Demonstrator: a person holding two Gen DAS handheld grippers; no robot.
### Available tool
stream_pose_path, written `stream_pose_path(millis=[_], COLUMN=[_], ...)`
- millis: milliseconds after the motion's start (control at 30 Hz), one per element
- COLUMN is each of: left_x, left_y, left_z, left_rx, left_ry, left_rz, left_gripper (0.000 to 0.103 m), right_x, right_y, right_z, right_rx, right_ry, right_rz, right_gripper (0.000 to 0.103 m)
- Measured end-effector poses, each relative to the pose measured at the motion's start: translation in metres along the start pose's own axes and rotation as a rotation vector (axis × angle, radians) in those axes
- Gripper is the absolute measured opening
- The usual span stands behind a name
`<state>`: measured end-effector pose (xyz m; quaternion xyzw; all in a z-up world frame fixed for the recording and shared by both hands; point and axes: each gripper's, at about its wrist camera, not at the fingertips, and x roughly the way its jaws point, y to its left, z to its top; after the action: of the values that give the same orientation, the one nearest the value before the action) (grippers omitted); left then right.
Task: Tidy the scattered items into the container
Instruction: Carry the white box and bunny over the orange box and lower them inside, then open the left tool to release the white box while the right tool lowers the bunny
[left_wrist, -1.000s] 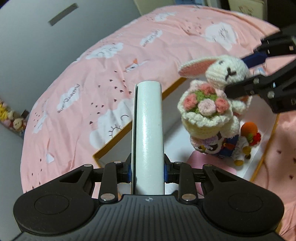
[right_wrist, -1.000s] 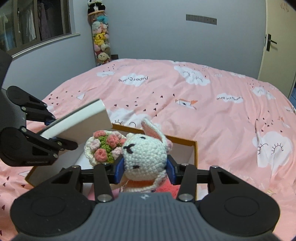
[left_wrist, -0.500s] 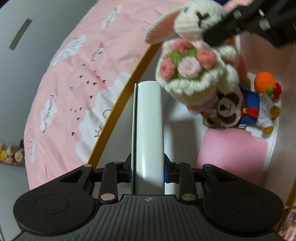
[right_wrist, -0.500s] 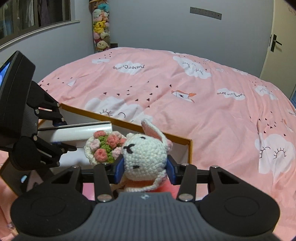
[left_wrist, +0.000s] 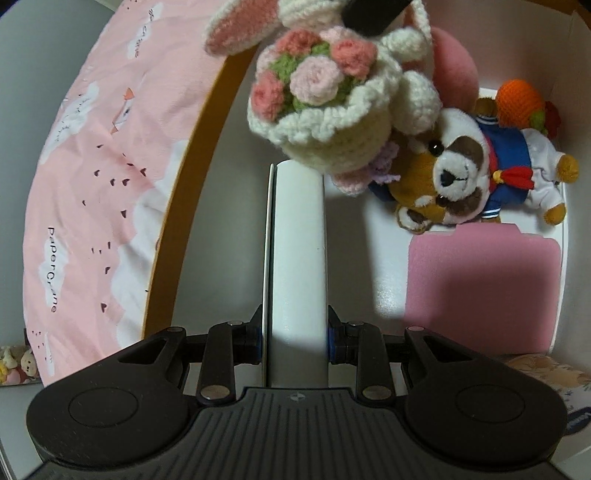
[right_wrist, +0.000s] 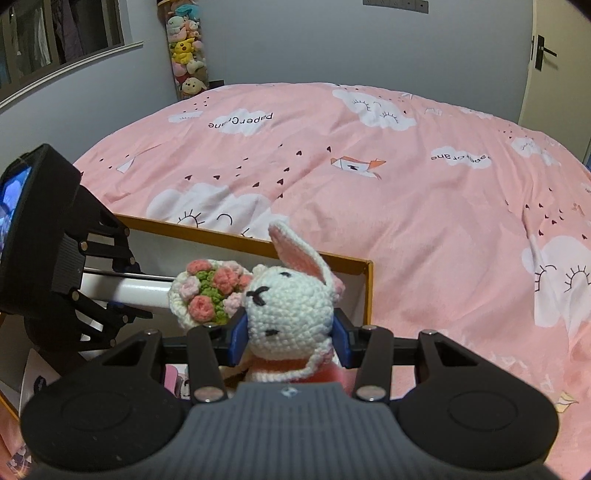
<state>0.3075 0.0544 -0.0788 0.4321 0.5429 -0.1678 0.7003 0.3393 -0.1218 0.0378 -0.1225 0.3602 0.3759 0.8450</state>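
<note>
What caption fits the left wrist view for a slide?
Left tongs hold a white book over the box, beside a crocheted rabbit.

Both hand-held grippers, left (left_wrist: 295, 334) and right (right_wrist: 290, 334), point downward, clamped.

White book (left_wrist: 298, 254) clamped upright, crochet rabbit (right_wrist: 290, 308) gripped by head, over orange-rimmed box (left_wrist: 184, 192)

Soft, even indoor light is seen in both views, with no glare. A dark shadow is cast on the white floor of the box (left_wrist: 376, 258) at the centre right. Straight lines are bent strongly near the edges. Little blur is noticed.
</note>
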Motion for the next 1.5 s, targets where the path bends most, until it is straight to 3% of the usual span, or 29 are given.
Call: stream_pose_path(millis=[200,500,833,967,1233,1500], left_x=[0.009,-0.003,-0.028,-0.026,-0.062,-0.094], left_y=[-0.002,-0.001,-0.007,-0.012,0.007,0.025], left_z=[-0.005,-0.017,-0.035,-0.028,-0.044,-0.058], left_rx=[0.028,0.038,0.067,0.095,-0.096,-0.293], left_ry=[0.034,0.006,-0.035,-0.024,-0.136,-0.191], left_rz=[0.032,0.051,0.106,0.142,0.123,0.114], left_gripper=[0.037,0.042,0.039,0.039,0.039,0.039], right_x=[0.003,0.002,0.003,0.004,-0.001,0.018], right_y=[-0.002,0.0,0.003,0.006,0.02,0.048], right_z=[0.001,0.003,0.006,0.006,0.008,0.011], right_rx=[0.005,0.017,0.015,0.021,0.045,0.128], right_ry=[0.001,-0.013,-0.014,-0.005,-0.006,0.046], right_rz=[0.007,0.026,0.028,0.027,0.083,0.165], right_gripper=[0.049,0.049,0.05,0.05,0.05,0.05])
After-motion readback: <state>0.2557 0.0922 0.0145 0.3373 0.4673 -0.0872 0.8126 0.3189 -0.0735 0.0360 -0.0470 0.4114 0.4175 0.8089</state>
